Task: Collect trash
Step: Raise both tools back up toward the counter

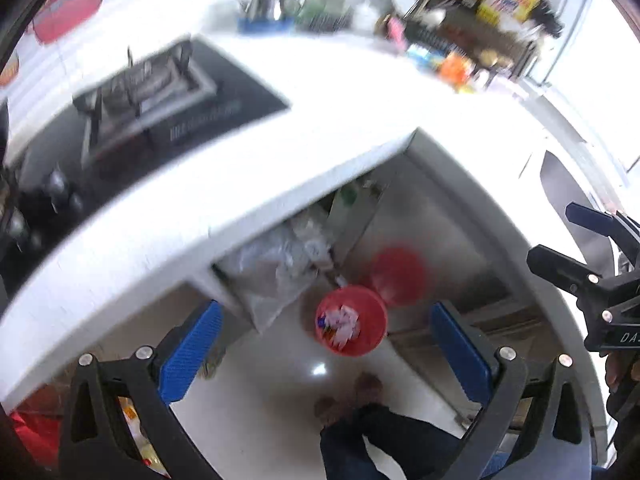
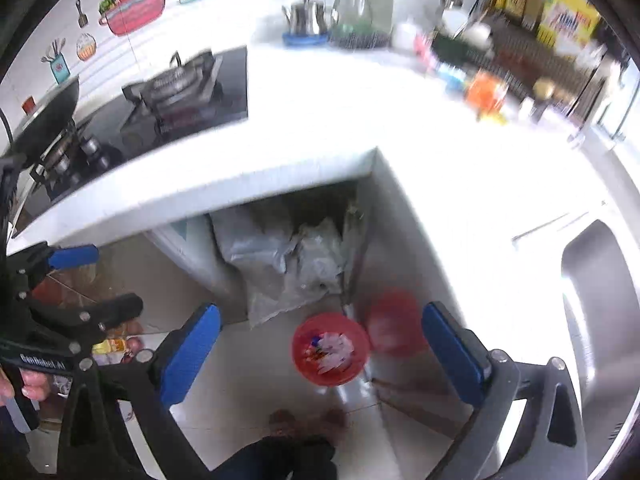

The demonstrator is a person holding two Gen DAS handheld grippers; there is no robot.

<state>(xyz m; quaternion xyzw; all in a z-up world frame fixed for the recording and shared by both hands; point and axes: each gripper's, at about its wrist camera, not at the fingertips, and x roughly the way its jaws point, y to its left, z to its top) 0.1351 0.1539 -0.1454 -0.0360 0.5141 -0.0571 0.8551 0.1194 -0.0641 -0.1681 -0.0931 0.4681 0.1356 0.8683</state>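
Both grippers are hanging high over the white counter [image 2: 320, 120], looking down at the floor. The left gripper [image 1: 326, 344] is wide open with nothing between its blue pads [image 1: 192, 352]. The right gripper [image 2: 322, 354] is wide open too, and its blue pads [image 2: 454, 354] are holding nothing.

Down on the pale floor, a red bin [image 2: 330, 350] is standing just beside a shiny cabinet door [image 2: 400, 264]. The bin is holding white scraps and small colored bits, probably paper and wrappers, though the picture is blurry. The door is showing a red glow of the bin [image 2: 394, 322].

A crumpled clear bag [image 2: 296, 264] is sitting in the open space under the counter, just behind the bin. A black stove [image 2: 176, 92] is sitting on the counter to the left. A metal sink [image 2: 600, 320] is showing at the right.
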